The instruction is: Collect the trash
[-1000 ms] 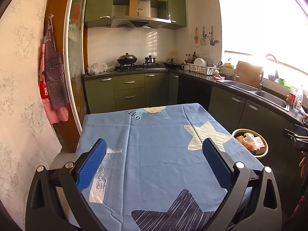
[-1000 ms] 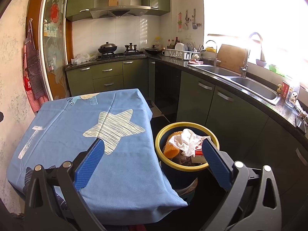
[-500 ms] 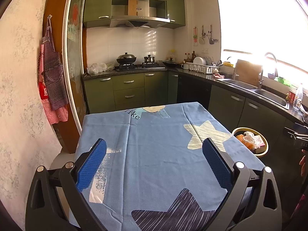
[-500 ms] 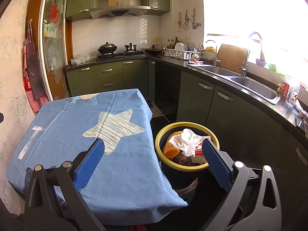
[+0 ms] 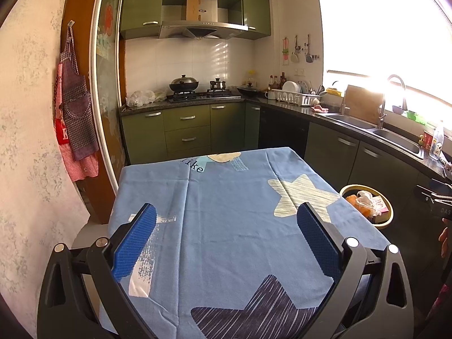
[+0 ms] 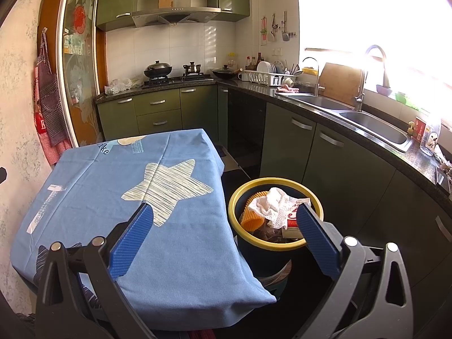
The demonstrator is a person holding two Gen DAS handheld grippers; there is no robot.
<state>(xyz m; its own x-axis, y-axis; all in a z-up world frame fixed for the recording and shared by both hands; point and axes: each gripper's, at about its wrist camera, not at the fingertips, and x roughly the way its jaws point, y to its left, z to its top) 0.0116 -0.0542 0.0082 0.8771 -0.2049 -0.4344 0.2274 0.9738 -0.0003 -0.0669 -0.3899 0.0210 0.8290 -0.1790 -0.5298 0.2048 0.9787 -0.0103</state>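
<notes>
Nothing has shifted beyond a slight drift of the left view: the blue star-printed tablecloth (image 5: pixel 226 226) lies bare, so collecting looks finished. Beside it, the yellow-rimmed dark bin (image 6: pixel 275 243) holds crumpled white paper (image 6: pixel 272 204). Left gripper (image 5: pixel 226 240) and right gripper (image 6: pixel 223 234) hang spread apart, empty.

Matt blue cloth (image 6: pixel 175 243) covers the worktop. Crumpled white paper (image 6: pixel 272 207) tops the glossy plastic bin (image 6: pixel 234 197). The sink (image 6: pixel 375 125) is brushed metal.

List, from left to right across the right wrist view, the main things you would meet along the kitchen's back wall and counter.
Hanging apron → plastic bag → covered wok → dish rack → wooden cutting board → tall faucet → sink basin.
</notes>
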